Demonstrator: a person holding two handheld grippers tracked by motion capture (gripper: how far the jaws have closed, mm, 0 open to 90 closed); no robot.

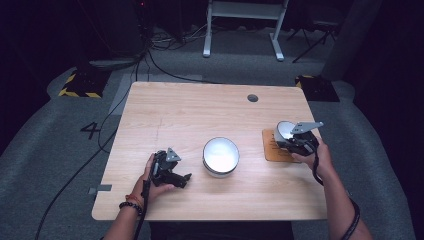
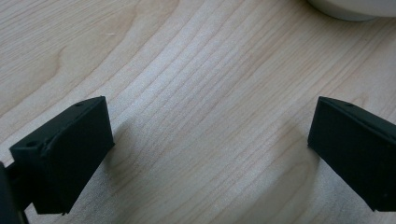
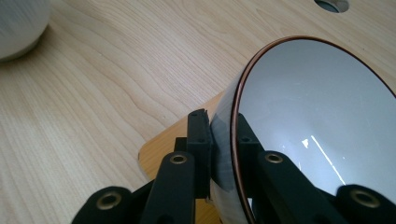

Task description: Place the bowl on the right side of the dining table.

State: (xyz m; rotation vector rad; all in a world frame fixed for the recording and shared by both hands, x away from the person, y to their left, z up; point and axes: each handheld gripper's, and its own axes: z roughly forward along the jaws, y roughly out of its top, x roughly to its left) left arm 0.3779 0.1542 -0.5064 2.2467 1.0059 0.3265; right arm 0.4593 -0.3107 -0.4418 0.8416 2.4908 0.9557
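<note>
A grey cup (image 1: pixel 283 130) with a thin copper rim (image 3: pixel 327 121) sits over a square cork coaster (image 1: pixel 273 148) at the table's right side. My right gripper (image 1: pixel 292 141) (image 3: pixel 224 140) is shut on the cup's wall, one jaw outside and one inside. A white bowl (image 1: pixel 220 156) stands at the table's middle; its edge shows in the left gripper view (image 2: pixel 350 9) and in the right gripper view (image 3: pixel 18 28). My left gripper (image 1: pixel 181 178) (image 2: pixel 210 149) rests low over bare wood to the left of the bowl, jaws wide open with nothing between them.
The wooden table (image 1: pixel 190 115) has a round cable hole (image 1: pixel 252 98) near its far edge. Cables run over the grey carpet to the left, and a white desk frame (image 1: pixel 244 25) stands beyond the table.
</note>
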